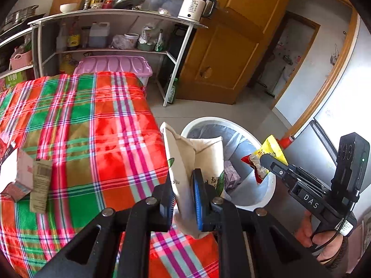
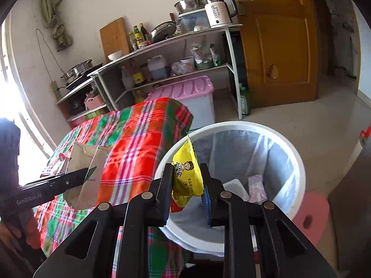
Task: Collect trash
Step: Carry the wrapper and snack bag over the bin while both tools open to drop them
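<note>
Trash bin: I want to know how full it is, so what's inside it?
The bin has a grey liner. Near the bottom lie a purple printed packet and something white. The yellow wrapper in the right tool hides the near side.

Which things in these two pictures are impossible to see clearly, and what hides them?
- Bin contents: right wrist view, the yellow snack packet and right tongs cover part; a purple pack shows.
- Beige paper bag print: left wrist view, left tongs cover it.
- Pink carton on the table: left wrist view, cut by the edge.
</note>
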Demonstrator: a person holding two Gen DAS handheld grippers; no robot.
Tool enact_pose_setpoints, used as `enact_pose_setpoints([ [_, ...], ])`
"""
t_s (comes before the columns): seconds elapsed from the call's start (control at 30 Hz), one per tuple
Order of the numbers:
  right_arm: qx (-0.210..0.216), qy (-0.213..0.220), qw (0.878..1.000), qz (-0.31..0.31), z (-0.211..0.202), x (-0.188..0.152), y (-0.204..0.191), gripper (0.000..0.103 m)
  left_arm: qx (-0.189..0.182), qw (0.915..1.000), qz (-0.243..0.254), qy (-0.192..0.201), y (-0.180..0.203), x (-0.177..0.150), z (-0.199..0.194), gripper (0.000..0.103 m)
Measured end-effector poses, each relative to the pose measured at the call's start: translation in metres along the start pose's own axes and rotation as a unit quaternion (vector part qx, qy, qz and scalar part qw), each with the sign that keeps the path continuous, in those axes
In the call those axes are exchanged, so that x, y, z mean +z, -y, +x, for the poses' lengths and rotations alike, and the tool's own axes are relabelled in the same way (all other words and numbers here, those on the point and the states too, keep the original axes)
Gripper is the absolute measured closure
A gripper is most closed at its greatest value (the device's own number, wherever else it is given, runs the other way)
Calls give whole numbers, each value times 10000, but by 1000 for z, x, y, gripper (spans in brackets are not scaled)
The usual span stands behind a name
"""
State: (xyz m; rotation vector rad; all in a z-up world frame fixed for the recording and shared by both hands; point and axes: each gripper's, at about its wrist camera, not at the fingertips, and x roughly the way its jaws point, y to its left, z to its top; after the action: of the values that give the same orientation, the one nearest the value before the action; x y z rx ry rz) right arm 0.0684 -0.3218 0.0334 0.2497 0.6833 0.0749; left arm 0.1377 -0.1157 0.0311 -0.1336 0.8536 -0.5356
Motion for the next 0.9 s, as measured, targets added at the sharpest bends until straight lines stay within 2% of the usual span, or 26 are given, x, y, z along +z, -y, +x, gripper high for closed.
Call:
enact_pose_setpoints([
  [0.3,-556,-156,9983,57,4,-3,46,80,-327,9984,241,-400,41,11,47,87],
  [0.4,-656,-272,9974,105,9,-5,60,80,-135,9977,510,-416,55,9,58,87],
  [0.5,-738,-367,9966,92,14,-6,70,80,-265,9970,454,-573,62,9,70,87],
  [0.7,-834,-514,9951,124,24,-7,82,79,-112,9960,537,-707,69,8,88,87],
  [0.77,-894,-570,9943,81,27,-7,82,79,-157,9963,424,-728,68,8,91,87],
  [0.83,-937,-592,9938,48,29,-8,81,77,-176,9962,336,-790,65,9,94,83],
  [0.9,-1013,-577,9932,28,28,-8,80,64,-134,9958,375,-821,64,8,95,74],
])
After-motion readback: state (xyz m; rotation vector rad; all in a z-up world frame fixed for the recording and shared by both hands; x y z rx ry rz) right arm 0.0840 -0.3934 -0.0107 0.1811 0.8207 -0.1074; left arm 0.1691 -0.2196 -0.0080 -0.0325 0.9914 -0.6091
